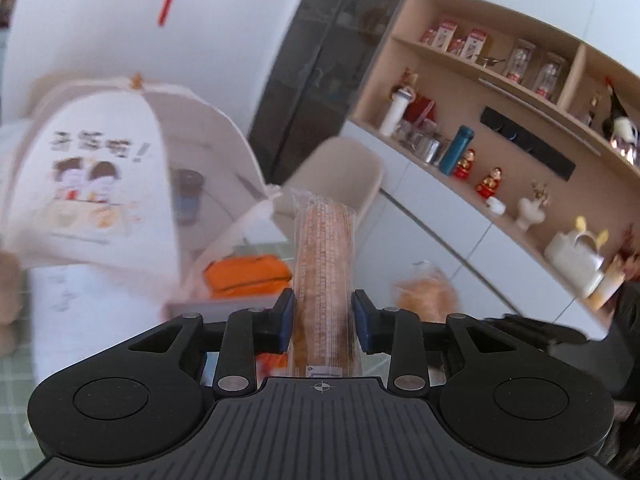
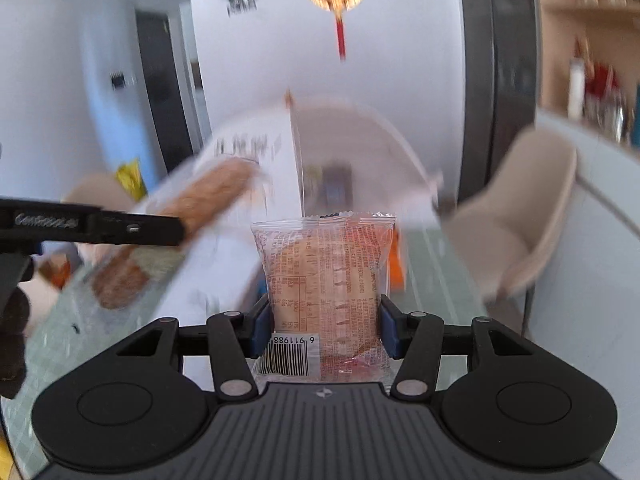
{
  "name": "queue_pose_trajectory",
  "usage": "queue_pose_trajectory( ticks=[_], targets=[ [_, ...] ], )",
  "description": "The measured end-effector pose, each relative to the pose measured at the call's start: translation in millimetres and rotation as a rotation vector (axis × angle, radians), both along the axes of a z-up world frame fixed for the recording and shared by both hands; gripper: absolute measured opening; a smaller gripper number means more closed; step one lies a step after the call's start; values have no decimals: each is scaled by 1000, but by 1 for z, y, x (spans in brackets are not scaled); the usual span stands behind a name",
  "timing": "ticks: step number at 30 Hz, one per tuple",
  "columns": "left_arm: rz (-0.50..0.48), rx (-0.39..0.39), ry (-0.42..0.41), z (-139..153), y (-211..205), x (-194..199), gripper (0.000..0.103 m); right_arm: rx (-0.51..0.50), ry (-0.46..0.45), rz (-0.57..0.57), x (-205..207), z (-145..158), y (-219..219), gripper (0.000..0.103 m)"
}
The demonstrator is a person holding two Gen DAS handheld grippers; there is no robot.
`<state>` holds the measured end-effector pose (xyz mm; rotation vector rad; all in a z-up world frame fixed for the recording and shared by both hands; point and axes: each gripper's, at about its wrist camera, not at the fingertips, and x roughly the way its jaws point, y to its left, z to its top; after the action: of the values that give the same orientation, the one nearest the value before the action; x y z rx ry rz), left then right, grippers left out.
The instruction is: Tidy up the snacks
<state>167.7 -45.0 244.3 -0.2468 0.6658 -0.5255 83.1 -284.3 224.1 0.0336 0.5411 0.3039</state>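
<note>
My left gripper [image 1: 323,312] is shut on a long clear-wrapped brown snack packet [image 1: 325,256], which stands edge-on between the blue pads and reaches away from me. My right gripper [image 2: 325,320] is shut on a flat clear packet [image 2: 324,264] with red print and a barcode, holding a pale cake. Both are held up above the table. The right wrist view also shows the left gripper's finger [image 2: 140,228] at the left with its brown packet [image 2: 208,196], blurred. A blurred orange-brown packet [image 1: 426,292] at the right of the left wrist view is the right gripper's load.
A white mesh food cover [image 1: 100,184] with a cartoon print stands on the table ahead. An orange packet [image 1: 248,276] lies in a white tray beside it. A beige chair [image 1: 340,176] stands behind the table, and wooden shelves [image 1: 500,120] with bottles and figurines line the right wall.
</note>
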Motion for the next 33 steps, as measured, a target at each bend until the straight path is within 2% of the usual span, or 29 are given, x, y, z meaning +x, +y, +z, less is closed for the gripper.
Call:
queue_pose_trajectory(
  ticks=[1, 3, 5, 8, 11, 13, 16, 20, 23, 26, 30, 33],
  targets=[
    [-3, 4, 44, -3, -3, 22, 37, 7, 0, -2, 18, 5, 3, 54],
    [18, 27, 130, -23, -7, 55, 36, 23, 59, 4, 55, 0, 6, 71],
    [30, 35, 177, -51, -5, 68, 36, 19, 112, -33, 75, -15, 5, 71],
    [30, 10, 198, -88, 5, 53, 36, 23, 156, -61, 78, -44, -2, 71],
    [30, -15, 212, -117, 22, 18, 36, 22, 208, -105, 58, -79, -3, 71],
    [62, 34, 179, -132, 30, -14, 36, 15, 238, -120, 37, -102, 6, 71],
    [137, 151, 106, -151, 36, -66, 36, -5, 265, -152, 5, -130, 22, 71],
    [210, 269, 109, -189, 34, -121, 36, -49, 281, -164, -26, -158, 51, 74],
    [265, 284, 130, -214, 33, -144, 36, -82, 308, -163, -39, -182, 61, 74],
    [346, 302, 102, -231, 30, -153, 36, -86, 313, -129, -44, -204, 66, 74],
    [391, 340, 3, -237, 10, -162, 39, -155, 229, -89, -49, -214, 75, 85],
    [411, 354, -38, -241, -2, -165, 53, -168, 198, -116, -47, -220, 70, 103]
  ],
)
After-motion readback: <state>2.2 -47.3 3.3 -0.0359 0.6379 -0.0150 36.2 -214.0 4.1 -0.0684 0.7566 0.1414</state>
